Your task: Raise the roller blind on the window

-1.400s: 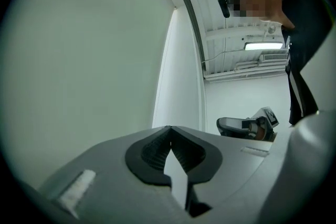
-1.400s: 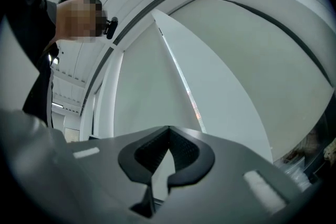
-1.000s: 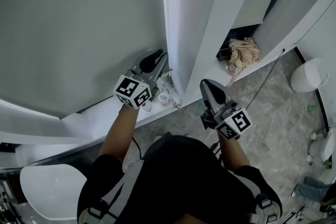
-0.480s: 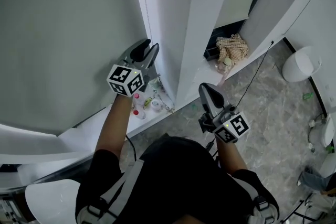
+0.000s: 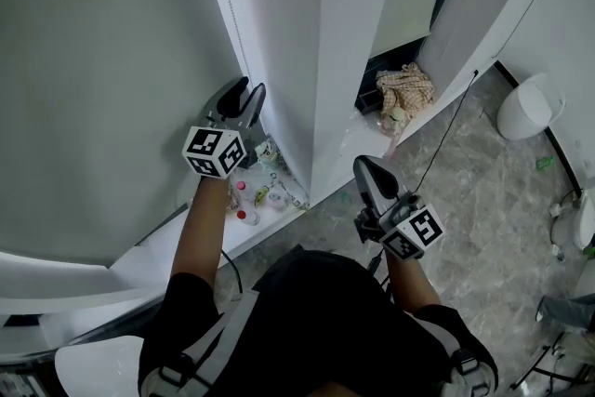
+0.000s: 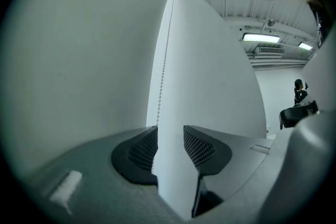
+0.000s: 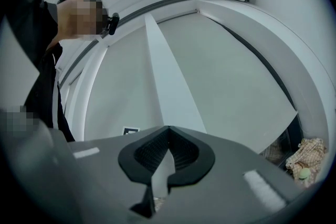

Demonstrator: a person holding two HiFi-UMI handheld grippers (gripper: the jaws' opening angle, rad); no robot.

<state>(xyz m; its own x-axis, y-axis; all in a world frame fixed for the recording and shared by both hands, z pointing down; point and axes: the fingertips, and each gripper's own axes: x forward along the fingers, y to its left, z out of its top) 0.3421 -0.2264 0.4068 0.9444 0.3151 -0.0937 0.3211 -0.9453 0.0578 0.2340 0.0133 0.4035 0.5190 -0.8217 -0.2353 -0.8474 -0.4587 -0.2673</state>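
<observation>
The grey roller blind (image 5: 112,60) hangs down at the left, and its white bead chain (image 5: 226,0) runs along the edge of the white pillar (image 5: 344,42). My left gripper (image 5: 244,94) is level at the chain's lower part. In the left gripper view the bead chain (image 6: 164,60) comes down between the jaws of the left gripper (image 6: 170,131), close to the left pad (image 6: 144,149). Those jaws have just been opening and do not press on it. My right gripper (image 5: 364,165) hangs lower, by the pillar's foot, and in the right gripper view the right gripper (image 7: 168,131) is shut with nothing in it.
Small bottles (image 5: 256,195) stand on the windowsill (image 5: 149,256) under the left gripper. A checked cloth (image 5: 404,88) lies in a dark niche right of the pillar. A thin cable (image 5: 446,139) crosses the marble floor, and a white round object (image 5: 525,107) sits at the far right.
The left gripper's jaws have spread apart and it has come closer to the pillar's edge and the chain. The head view has swung, so the pillar sits further left. The right gripper stays shut.
</observation>
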